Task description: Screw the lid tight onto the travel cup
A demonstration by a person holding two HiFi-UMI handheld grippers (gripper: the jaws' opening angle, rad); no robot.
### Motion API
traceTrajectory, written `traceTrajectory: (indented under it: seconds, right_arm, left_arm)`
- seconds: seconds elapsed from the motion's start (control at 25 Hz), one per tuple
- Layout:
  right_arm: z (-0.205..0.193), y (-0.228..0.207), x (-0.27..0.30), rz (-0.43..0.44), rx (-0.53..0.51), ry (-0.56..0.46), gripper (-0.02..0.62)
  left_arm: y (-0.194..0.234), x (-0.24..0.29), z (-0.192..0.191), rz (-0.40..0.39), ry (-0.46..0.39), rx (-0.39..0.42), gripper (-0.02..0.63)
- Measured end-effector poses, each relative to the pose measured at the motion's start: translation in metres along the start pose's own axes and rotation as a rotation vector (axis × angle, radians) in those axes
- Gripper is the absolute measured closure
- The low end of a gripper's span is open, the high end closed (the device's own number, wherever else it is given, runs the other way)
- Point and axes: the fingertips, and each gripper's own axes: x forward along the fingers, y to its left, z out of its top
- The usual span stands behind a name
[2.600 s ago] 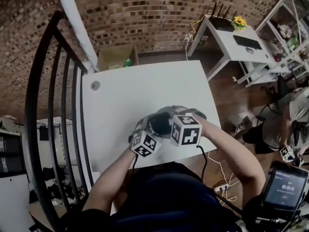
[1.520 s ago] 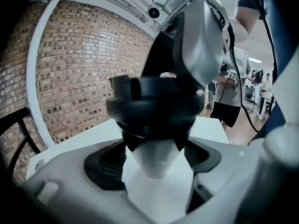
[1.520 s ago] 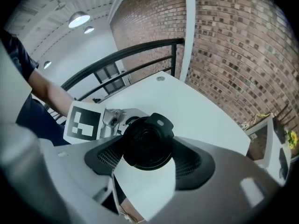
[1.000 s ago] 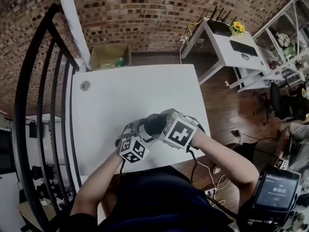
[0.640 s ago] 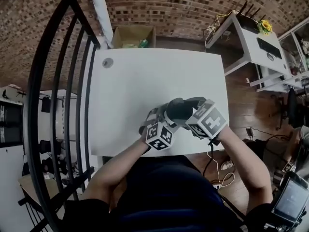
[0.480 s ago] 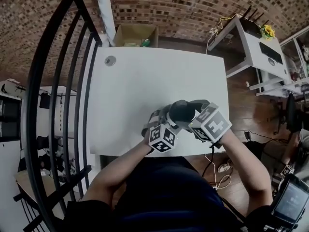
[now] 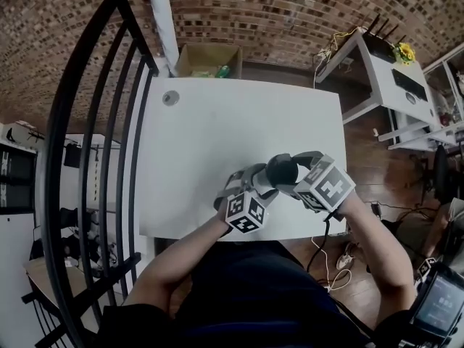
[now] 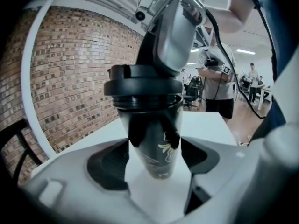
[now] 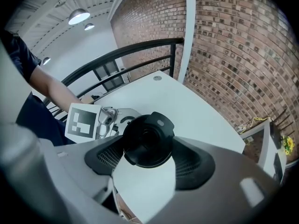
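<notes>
A black travel cup point(image 8: 156, 139) with a pale print stands tilted between the pads of my left gripper point(image 8: 154, 157). Its jaws are closing and both pads touch the cup's sides. The black lid point(image 8: 140, 85) sits on the cup's rim. My right gripper point(image 9: 148, 148) is shut on the lid point(image 9: 147, 141) from above, one pad on each side. In the head view the cup point(image 7: 281, 171) is near the front edge of the white table point(image 7: 239, 122), with the left gripper point(image 7: 254, 188) at its left and the right gripper point(image 7: 296, 174) at its right.
A black stair railing point(image 7: 87, 122) runs along the table's left side. A cardboard box point(image 7: 206, 60) sits on the floor past the far edge. A white desk point(image 7: 370, 64) stands at the back right. A round grommet point(image 7: 170, 98) marks the table's far left corner. A person point(image 8: 215, 78) stands in the background.
Both grippers stay on the cup and lid near the front edge. The right gripper's marker cube has swung round toward the right of the lid. The head view has shifted.
</notes>
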Motion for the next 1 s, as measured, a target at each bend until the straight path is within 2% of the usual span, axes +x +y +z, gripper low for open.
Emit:
traceTrajectory:
  seconds: [0.12,0.24,0.4,0.52,0.64,0.8,0.88,0.92,1.0]
  right_arm:
    - [-0.009,-0.005,0.001,0.009,0.037,0.003,0.264]
    - [-0.009,-0.003,0.004,0.01,0.021,0.007,0.264]
    - [0.005,0.008,-0.003,0.042,-0.062,-0.026,0.264]
    - [0.004,0.008,0.0,0.066,-0.143,-0.02,0.264]
    - [0.005,0.009,0.001,0.045,-0.092,-0.054,0.263]
    - [0.014,0.009,-0.003,-0.057,0.14,-0.169,0.261]
    - [0.016,0.006,-0.002,-0.091,0.224,-0.229,0.218]
    - [0.016,0.005,-0.003,-0.106,0.232,-0.242,0.207]
    - [0.013,0.004,-0.01,-0.135,0.179,-0.248,0.199]
  left_arm:
    - [-0.001,-0.002,0.002,-0.015,-0.009,0.001,0.258]
    - [-0.005,-0.007,0.002,-0.054,-0.015,0.044,0.241]
    - [-0.006,-0.003,0.006,-0.151,-0.011,0.139,0.206]
    - [-0.005,0.002,0.006,-0.216,-0.002,0.16,0.204]
    - [-0.003,0.002,0.007,-0.187,-0.005,0.109,0.221]
    - [0.001,0.001,0.008,-0.032,-0.027,-0.031,0.218]
    - [0.002,0.0,0.009,0.018,-0.038,-0.081,0.216]
    - [0.0,-0.002,0.01,0.017,-0.04,-0.096,0.215]
    - [-0.006,-0.007,0.011,-0.034,-0.046,-0.088,0.186]
